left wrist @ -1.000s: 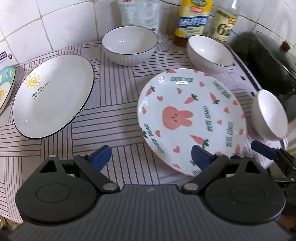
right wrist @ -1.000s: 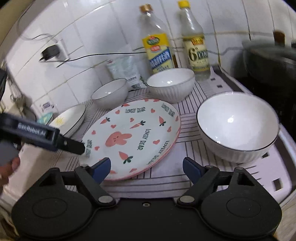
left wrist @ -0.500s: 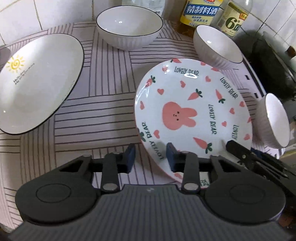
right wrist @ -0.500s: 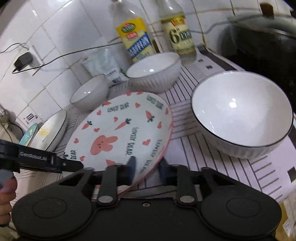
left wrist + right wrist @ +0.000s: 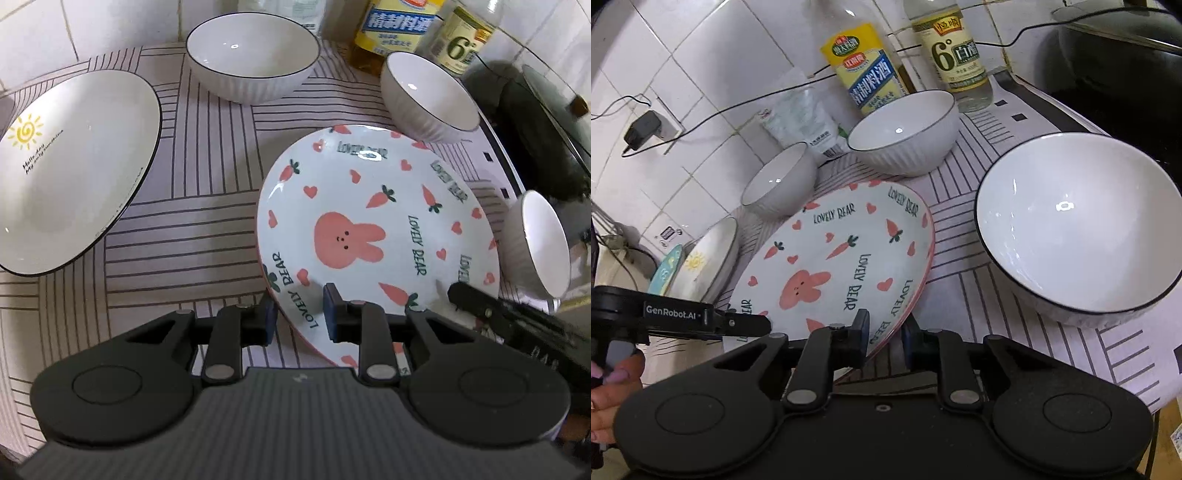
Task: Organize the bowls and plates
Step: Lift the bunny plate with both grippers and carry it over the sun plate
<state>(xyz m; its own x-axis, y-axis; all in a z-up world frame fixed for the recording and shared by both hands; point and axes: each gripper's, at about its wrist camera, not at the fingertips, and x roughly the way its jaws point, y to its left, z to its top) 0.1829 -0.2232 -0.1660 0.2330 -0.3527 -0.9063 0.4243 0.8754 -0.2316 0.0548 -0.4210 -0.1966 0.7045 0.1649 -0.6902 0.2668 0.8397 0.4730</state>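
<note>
The bunny-and-carrot plate (image 5: 373, 236) lies mid-counter, lifted at its near edge. My left gripper (image 5: 299, 314) is shut on its near-left rim. My right gripper (image 5: 884, 338) is shut on its near-right rim; the plate also shows in the right wrist view (image 5: 834, 266). A white plate with a sun drawing (image 5: 70, 166) lies to the left. Three white bowls stand around: one at the back (image 5: 253, 55), one back right (image 5: 428, 96), one at the right edge (image 5: 539, 243), large in the right wrist view (image 5: 1078, 225).
The striped mat (image 5: 192, 221) covers the counter. Two bottles (image 5: 868, 66) (image 5: 953, 51) and a plastic bag (image 5: 801, 118) stand against the tiled wall. A dark pot with lid (image 5: 546, 122) sits to the right. A blue-rimmed plate (image 5: 666, 269) lies beyond the sun plate.
Both grippers closed from wide open onto the bunny plate's rim from opposite sides, and its near edge has tilted up.
</note>
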